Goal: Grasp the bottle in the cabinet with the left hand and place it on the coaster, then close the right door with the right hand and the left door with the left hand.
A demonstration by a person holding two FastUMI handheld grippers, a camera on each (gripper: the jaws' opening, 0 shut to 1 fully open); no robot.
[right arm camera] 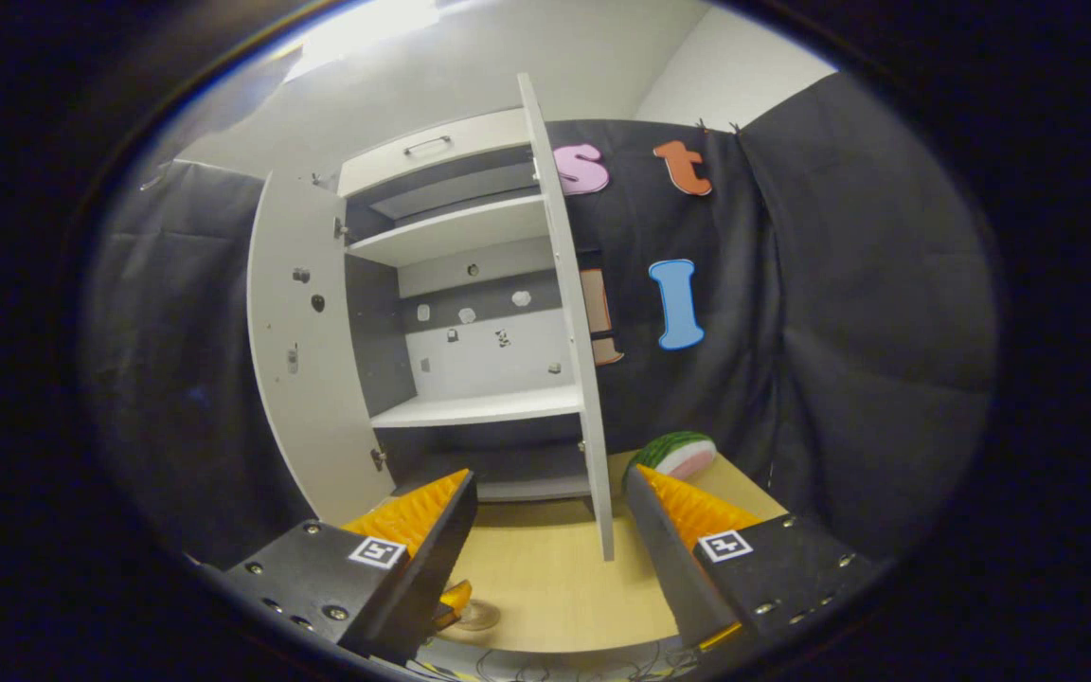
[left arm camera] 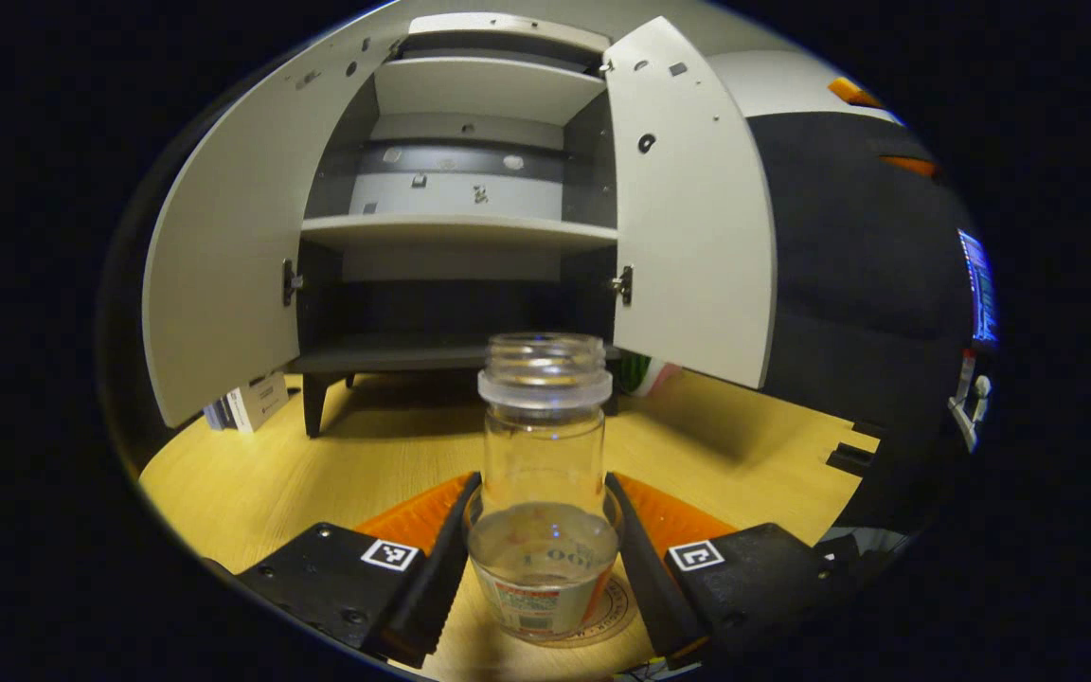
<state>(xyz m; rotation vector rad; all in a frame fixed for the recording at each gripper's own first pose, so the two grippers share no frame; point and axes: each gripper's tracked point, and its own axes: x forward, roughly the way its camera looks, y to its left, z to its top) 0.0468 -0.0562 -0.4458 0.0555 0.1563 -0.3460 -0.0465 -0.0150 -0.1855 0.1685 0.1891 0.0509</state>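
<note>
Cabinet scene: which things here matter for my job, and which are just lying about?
Job:
bottle, between the left gripper fingers
coaster under it
left door
right door
right gripper, open

Lying about:
watermelon slice
small boxes by the left door

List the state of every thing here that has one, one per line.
bottle: upright, uncapped, standing on the coaster
left gripper: open around the bottle
right gripper: open, holding nothing
left door: open
right door: open
cabinet: shelves bare
</note>
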